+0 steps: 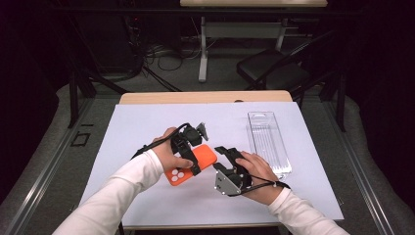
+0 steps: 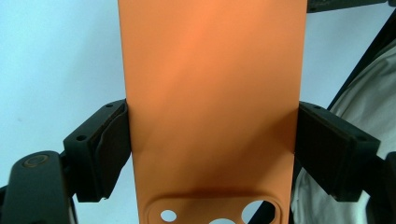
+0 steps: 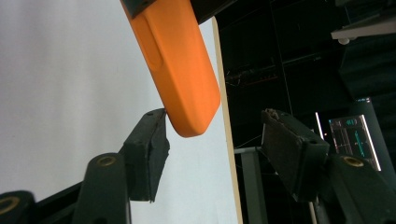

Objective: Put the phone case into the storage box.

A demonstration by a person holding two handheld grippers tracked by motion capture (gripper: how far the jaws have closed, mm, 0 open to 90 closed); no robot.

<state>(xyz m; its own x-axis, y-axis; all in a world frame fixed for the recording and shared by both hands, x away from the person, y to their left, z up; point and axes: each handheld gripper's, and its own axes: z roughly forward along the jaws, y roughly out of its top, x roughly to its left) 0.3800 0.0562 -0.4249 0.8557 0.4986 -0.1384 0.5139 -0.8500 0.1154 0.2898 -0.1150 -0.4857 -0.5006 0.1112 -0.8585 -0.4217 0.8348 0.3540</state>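
Showing no readable brand, label or writing anywhere on the items. Counting one orange phone case (image 1: 192, 164), one clear plastic blister tray (image 1: 268, 142), one pale sheet (image 1: 147, 122) over the wooden table (image 1: 205, 97), and two hand-held grippers. Lying raised off the sheet near the middle of the table, toward the near edge, with three round holes in its camera cutout turned toward the near side. Being clamped across its width by the left gripper (image 2: 212, 140), both black pads pressing on the long edges of the case. Hovering just right of the case, the right gripper (image 3: 215, 140) standing partly apart, jaws gripping nothing, the rounded far end of the case touching or just beside the tip of one jaw and not pinched between the two. Resting flat on the sheet to the right, well apart from the case, the tray reaching toward the far edge.
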